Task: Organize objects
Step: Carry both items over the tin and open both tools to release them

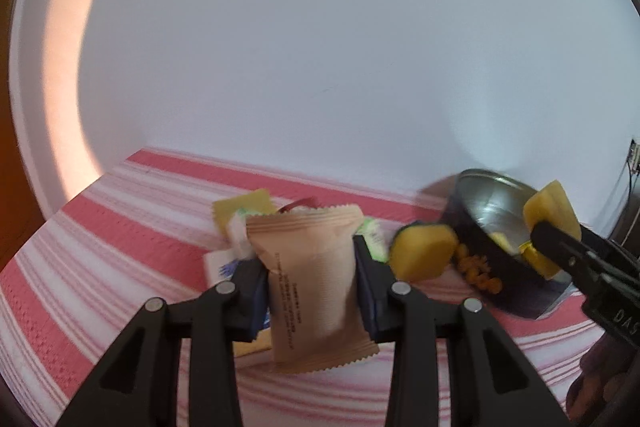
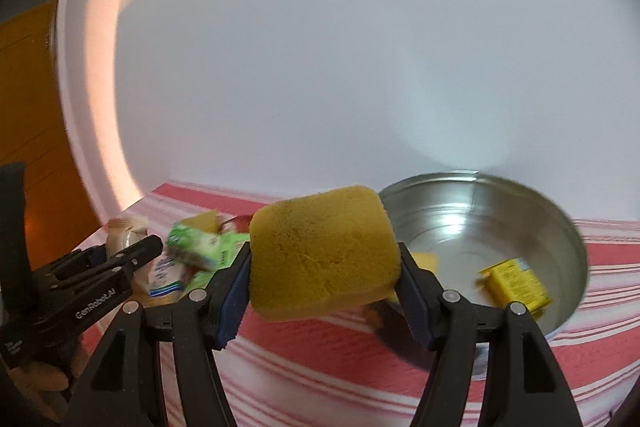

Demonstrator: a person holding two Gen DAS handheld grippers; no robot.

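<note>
1. Packet grip: our left gripper (image 1: 312, 291) has its jaws clamped tight on a tan snack packet (image 1: 316, 291), which stands nearly upright between the blue pads, its crimped bottom edge hanging below them and clear of the striped cloth (image 1: 100, 267).
2. Sponge grip: our right gripper (image 2: 324, 279) has its jaws about half spread, pressed against both sides of a yellow sponge (image 2: 324, 251); the sponge bulges above the pads and is lifted off the cloth, just left of the tin.
3. Tin: we see a round metal tin (image 2: 560, 227) with a dark outer wall on the red-and-white striped cloth, near the white wall (image 2: 360, 47). Its shiny inside holds a small yellow box (image 2: 516, 287) lying on the floor of the tin, and a second yellow piece shows behind the right finger; we cannot tell what that piece is.
4. Pile: from the right wrist view, a heap of loose wrappers (image 2: 192, 251), green, white and yellow among them, lies on the cloth to the left of the sponge, and the left gripper reaches in over its near side.
5. From the left wrist view, more of the same wrappers sit behind the tan packet, and the right gripper comes in from the right edge with the sponge above the tin's rim.
6. Both frames are blurred, so the printing on the packets stays unreadable to us.
</note>
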